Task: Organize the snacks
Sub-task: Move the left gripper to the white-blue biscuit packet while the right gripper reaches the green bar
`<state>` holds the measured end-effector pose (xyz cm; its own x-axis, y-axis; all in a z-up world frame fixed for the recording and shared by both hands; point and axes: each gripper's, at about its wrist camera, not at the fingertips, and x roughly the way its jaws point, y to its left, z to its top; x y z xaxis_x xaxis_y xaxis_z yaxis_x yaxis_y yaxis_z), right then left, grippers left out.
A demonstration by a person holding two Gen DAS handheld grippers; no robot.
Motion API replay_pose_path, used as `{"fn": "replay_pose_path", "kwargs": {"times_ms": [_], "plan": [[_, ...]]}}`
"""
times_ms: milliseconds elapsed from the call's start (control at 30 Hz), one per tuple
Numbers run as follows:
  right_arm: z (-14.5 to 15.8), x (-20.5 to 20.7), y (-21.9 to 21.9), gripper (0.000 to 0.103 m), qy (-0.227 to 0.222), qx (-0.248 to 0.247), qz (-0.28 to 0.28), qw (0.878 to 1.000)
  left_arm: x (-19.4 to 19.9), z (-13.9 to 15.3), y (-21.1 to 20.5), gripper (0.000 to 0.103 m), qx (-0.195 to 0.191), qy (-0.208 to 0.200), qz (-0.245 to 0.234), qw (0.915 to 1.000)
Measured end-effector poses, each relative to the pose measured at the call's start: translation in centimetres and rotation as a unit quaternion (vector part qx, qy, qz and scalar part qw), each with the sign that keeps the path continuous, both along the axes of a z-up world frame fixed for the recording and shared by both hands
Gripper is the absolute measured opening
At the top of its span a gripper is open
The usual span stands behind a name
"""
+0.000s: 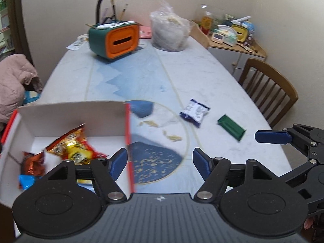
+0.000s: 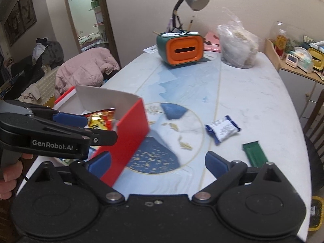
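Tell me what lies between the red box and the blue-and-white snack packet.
Nothing stands between the red box and the blue-and-white packet: only bare table with its printed blue and gold circle pattern, clearest in the right wrist view.

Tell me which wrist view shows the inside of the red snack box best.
The left wrist view: it looks down into the red snack box, showing its white floor, the orange-yellow packet and smaller wrappers. The right wrist view shows mainly the box's red outer side, with the left gripper covering much of the opening.
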<state>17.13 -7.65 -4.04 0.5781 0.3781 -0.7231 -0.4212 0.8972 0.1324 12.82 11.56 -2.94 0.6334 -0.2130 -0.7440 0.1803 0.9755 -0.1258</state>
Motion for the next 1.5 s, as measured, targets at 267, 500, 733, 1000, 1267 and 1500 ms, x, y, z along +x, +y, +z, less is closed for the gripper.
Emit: {"fn": "replay_pose_path", "kwargs": {"times_ms": [267,500,733,1000,1267,1500], "plan": [[-0.7,1.3,-5.5,0.103,-0.003,-0.016,-0.026,1.000,2.8,-0.7,-4.8,0.072,0.003,0.006,-0.030,0.9995],[-2.0,3.1,-9.7,0.103,0.007,-0.034,-0.039,0.999,5.8,-1.8,-8.7,0.072,0.007,0.028,-0.068,0.9973],[-4.0,5.2,-12.3,0.102,0.024,-0.046,-0.019,0.998,9.2,-3.8,-12.3,0.072,0.029,0.047,-0.121,0.9912],[-7.0,8.3,-13.7,0.102,0.046,-0.045,-0.014,0.998,14.3,-6.6,-14.4,0.072,0.050,0.072,-0.155,0.9841],[-10.1,11.8,-14.0,0.098,0.070,-0.050,-0.020,0.996,19.4,-9.8,-14.9,0.072,0.058,0.107,-0.166,0.9785],[-12.3,13.8,-13.6,0.092,0.080,-0.059,-0.017,0.995,22.1,-12.6,-15.0,0.072,0.058,0.134,-0.164,0.9756]]}}
